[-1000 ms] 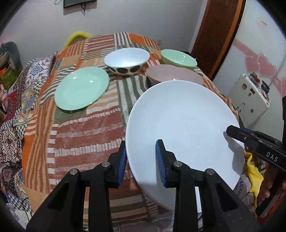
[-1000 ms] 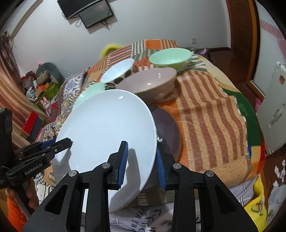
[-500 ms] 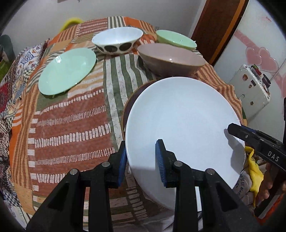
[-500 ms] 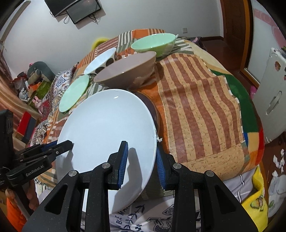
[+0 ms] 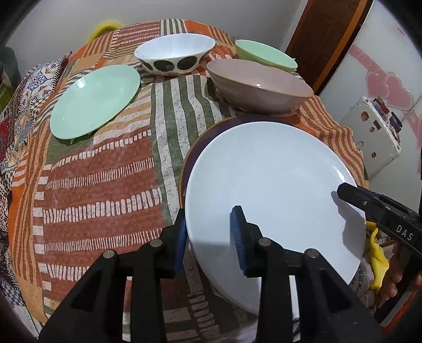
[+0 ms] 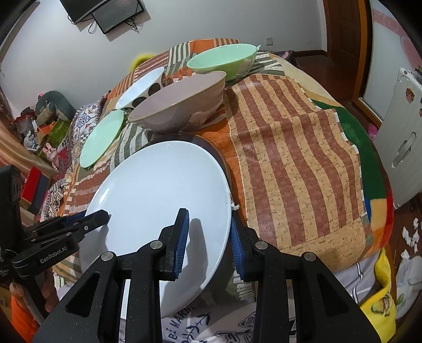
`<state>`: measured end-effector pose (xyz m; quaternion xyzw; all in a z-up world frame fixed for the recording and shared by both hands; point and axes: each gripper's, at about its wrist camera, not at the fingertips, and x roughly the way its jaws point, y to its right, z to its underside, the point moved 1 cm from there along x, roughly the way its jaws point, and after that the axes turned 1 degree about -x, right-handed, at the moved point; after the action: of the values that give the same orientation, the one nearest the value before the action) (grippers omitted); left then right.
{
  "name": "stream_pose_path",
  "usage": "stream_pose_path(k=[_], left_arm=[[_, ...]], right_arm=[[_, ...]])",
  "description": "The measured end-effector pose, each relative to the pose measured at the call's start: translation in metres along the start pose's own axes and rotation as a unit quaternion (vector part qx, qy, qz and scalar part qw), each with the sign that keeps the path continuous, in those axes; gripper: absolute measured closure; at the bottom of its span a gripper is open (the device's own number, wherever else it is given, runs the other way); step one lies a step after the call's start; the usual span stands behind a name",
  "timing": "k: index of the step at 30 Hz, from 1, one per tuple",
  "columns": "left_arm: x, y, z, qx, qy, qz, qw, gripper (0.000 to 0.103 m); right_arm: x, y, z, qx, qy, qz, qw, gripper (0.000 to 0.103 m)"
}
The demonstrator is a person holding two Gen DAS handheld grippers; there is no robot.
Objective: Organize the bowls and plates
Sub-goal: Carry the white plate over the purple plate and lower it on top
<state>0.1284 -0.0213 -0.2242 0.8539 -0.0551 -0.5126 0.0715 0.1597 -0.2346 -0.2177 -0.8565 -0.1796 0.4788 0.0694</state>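
holding the white plate point(image 5: 271, 184) between us, we have our left tool point(image 5: 208, 234) pinching its left rim and our right tool point(image 6: 208, 237) pinching its right rim, each with one blue pad above the plate and one below. the plate sits tilted over the near edge of the table point(image 6: 290, 158), overhanging it toward us, and it lies over a dark brown plate point(image 5: 195, 147) whose rim shows as a crescent at the white plate's far left side; we cannot tell whether the two touch.

just beyond the dark plate stands a taupe bowl point(image 5: 258, 84), upright. behind it, toward the far right edge of the table, is a mint green bowl point(image 5: 263, 54). a white bowl with black dots point(image 5: 174, 54) stands at the far edge, left of the green bowl. a mint green plate point(image 5: 95, 100) lies flat toward the left edge, well apart from the white plate.

the table wears a striped patchwork cloth point(image 5: 100, 184) in orange, brown and green. in the right wrist view a wall-mounted screen point(image 6: 105, 12) hangs above the far side of the room.
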Motion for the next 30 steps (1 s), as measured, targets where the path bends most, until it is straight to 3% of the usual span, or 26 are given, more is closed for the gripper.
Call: stream_pose_path(k=[9, 11, 15, 21, 30], left_arm=[[0.004, 0.012, -0.006, 0.049, 0.027, -0.060, 0.9967, 0.071], [0.002, 0.015, -0.009, 0.050, 0.028, -0.014, 0.9983, 0.071], [0.001, 0.024, -0.013, 0.060, 0.043, -0.027, 0.9969, 0.071], [-0.005, 0.013, -0.015, 0.038, 0.050, -0.035, 0.9974, 0.071], [-0.015, -0.035, -0.012, -0.025, 0.046, -0.047, 0.9975, 0.070]], right_arm=[[0.007, -0.004, -0.007, -0.014, 0.004, 0.013, 1.000, 0.075], [0.008, -0.005, -0.008, -0.019, 0.006, 0.016, 1.000, 0.075], [0.011, -0.006, -0.012, -0.021, 0.007, 0.016, 1.000, 0.075], [0.014, -0.006, -0.016, -0.019, 0.010, 0.015, 1.000, 0.075], [0.009, -0.006, -0.021, -0.020, 0.019, 0.013, 1.000, 0.073]])
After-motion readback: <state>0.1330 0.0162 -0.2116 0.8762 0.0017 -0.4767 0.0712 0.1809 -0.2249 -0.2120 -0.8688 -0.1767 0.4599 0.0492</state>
